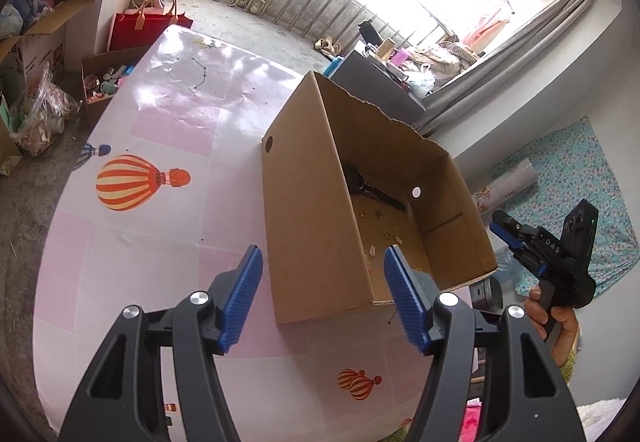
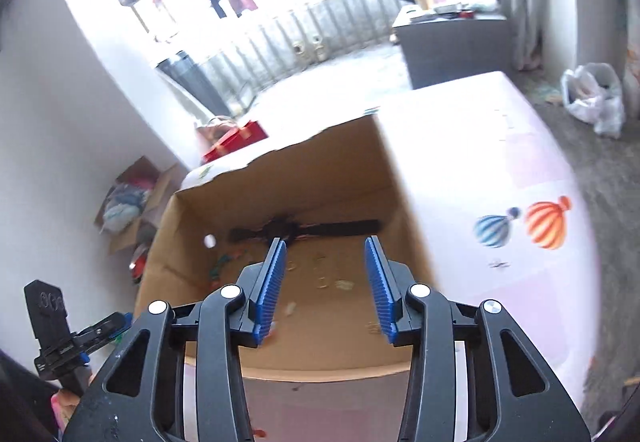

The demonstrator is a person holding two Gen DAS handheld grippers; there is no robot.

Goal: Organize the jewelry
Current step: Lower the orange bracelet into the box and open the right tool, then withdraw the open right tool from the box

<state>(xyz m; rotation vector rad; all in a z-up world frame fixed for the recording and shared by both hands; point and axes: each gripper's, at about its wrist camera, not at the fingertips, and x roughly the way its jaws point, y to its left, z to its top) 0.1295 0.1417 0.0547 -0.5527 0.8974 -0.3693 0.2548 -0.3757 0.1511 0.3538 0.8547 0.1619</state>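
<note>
An open cardboard box (image 1: pixel 308 202) stands on the table with the pink balloon-print cloth (image 1: pixel 160 130). On its floor lie several small gold jewelry pieces (image 1: pixel 387 233) and a black watch-like band (image 1: pixel 374 190). My left gripper (image 1: pixel 323 294) is open and empty, hovering just before the box's near corner. My right gripper (image 2: pixel 326 282) is open and empty above the box's near wall; the jewelry (image 2: pixel 322 280) and the black band (image 2: pixel 320 228) show blurred between its fingers. The right gripper also shows in the left wrist view (image 1: pixel 508 234), beyond the box's right side.
Red tote bag (image 1: pixel 140 26) and cardboard boxes of clutter (image 1: pixel 108 78) stand on the floor past the table's far left. A grey cabinet (image 1: pixel 376 82) stands behind the box. A white plastic bag (image 2: pixel 596 98) lies on the floor at right.
</note>
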